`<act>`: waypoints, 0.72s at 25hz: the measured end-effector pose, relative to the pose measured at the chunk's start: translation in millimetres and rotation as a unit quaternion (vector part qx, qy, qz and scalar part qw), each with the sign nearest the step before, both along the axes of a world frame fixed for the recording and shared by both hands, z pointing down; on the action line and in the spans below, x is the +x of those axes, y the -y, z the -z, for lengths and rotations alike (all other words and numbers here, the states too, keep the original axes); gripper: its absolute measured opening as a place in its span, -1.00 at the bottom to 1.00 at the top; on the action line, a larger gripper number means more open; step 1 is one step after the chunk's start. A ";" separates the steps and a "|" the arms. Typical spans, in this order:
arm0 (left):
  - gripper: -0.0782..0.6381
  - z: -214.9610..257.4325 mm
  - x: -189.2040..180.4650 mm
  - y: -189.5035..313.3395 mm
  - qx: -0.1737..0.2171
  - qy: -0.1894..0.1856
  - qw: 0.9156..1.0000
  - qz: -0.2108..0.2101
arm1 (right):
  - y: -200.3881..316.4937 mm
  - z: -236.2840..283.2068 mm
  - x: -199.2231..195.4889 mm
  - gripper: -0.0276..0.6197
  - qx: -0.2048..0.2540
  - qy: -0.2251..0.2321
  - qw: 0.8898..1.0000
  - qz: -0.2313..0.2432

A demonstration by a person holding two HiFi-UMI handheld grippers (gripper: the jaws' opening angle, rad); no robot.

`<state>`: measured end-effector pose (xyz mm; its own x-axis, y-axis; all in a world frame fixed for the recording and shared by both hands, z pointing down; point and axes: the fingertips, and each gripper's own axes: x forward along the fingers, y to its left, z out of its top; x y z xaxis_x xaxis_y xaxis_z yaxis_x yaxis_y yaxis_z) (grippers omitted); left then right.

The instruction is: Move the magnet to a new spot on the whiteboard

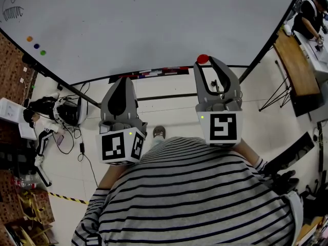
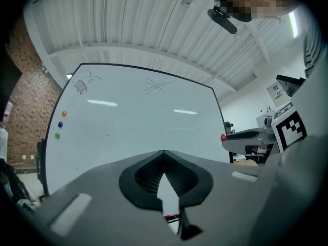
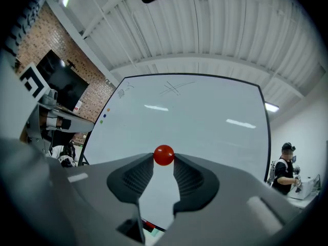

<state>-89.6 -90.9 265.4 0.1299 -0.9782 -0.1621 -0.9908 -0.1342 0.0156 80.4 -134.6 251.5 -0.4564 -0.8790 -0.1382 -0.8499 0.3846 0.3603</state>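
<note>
A round red magnet (image 3: 164,155) is pinched between the tips of my right gripper (image 3: 164,158), which is shut on it. In the head view the red magnet (image 1: 203,59) sits at the tip of the right gripper (image 1: 204,61), close to the lower edge of the whiteboard (image 1: 154,24). My left gripper (image 1: 122,81) hangs lower and to the left, its jaws meeting at the tips with nothing between them (image 2: 164,154). Orange (image 1: 29,38), blue (image 1: 36,46) and green (image 1: 42,52) magnets stick on the board's far left.
The board's marker tray (image 1: 154,74) holds pens below the lower edge. A person (image 1: 310,15) works at a table on the far right. Cables and gear (image 1: 56,117) lie on the floor at left. A faint drawing (image 1: 11,8) marks the board's top left corner.
</note>
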 end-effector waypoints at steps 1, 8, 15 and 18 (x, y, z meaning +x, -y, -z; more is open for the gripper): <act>-0.74 -1.2 -4.8 4.6 -0.001 -0.001 1.000 0.001 | 5.9 -0.9 -4.4 -0.54 -0.001 -0.002 1.000 0.000; -0.74 -12.6 -44.5 57.0 -0.014 -0.012 1.000 0.006 | 63.0 1.7 -40.4 -0.54 0.009 -0.007 1.000 -0.005; -0.74 7.0 -51.3 76.6 -0.008 -0.018 1.000 -0.014 | 77.3 37.6 -49.8 -0.54 0.045 -0.016 0.999 -0.022; -0.74 20.4 -53.9 85.3 0.003 -0.016 0.999 -0.027 | 85.9 55.0 -54.8 -0.54 0.063 -0.021 0.997 -0.032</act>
<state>-143.5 -176.3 245.0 0.1775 -0.9689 -0.1724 -0.9810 -0.1881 0.0471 25.6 -220.5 196.5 -0.4083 -0.8832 -0.2307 -0.8540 0.2803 0.4384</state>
